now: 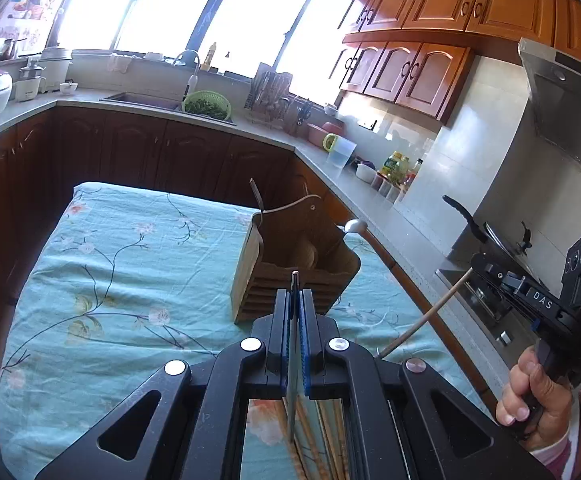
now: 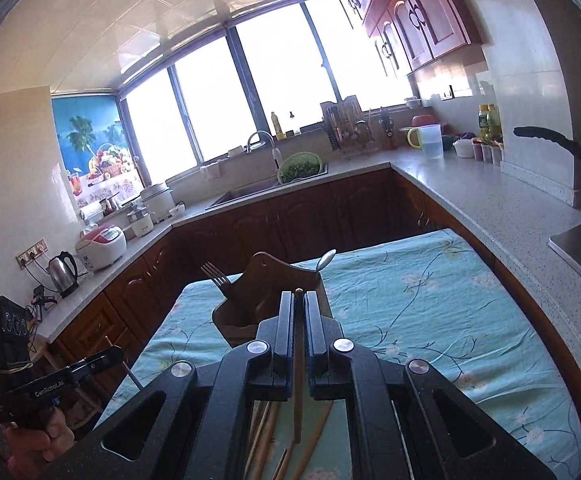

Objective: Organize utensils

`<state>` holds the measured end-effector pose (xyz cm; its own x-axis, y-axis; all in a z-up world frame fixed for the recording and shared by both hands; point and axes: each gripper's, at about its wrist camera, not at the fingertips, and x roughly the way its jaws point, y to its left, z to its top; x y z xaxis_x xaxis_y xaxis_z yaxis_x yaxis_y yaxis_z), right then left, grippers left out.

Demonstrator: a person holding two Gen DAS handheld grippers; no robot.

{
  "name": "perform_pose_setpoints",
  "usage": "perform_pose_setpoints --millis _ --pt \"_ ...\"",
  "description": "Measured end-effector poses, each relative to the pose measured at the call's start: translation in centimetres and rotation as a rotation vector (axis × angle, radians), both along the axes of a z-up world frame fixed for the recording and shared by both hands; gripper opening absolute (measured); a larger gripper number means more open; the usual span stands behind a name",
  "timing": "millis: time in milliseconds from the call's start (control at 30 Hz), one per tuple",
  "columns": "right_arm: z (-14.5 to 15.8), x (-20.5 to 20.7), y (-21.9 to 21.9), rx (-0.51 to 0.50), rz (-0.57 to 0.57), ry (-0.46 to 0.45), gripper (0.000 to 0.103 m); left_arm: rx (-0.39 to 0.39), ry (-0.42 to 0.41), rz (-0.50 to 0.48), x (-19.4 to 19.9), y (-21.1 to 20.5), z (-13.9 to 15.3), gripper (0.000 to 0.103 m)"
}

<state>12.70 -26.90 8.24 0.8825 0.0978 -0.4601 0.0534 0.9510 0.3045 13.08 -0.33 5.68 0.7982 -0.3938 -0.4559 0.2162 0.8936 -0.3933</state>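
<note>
Both tongs pinch slim sticks — left (image 1: pixel 295 300) metal, right (image 2: pixel 299 308) wooden.

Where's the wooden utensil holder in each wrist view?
Left wrist: wooden utensil holder just above center, beyond the left gripper.
Right wrist: wooden utensil holder below center, left of the right gripper.
Shared landmark: green colander at the sink.

The wooden holder (image 1: pixel 298 264) hides the lower ends of the fork (image 2: pixel 216 274) and spoon (image 2: pixel 325 259), and the loose chopsticks (image 2: pixel 268 432) run off the bottom edge.
</note>
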Motion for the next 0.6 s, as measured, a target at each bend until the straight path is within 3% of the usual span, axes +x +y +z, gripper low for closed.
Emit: perform_pose_setpoints --millis 600 --pt "4.6 3.6 -2.0 0.014 -0.058 -0.154 0.004 0.042 -0.205 0.035 3.4 -0.5 4.5 0.002"
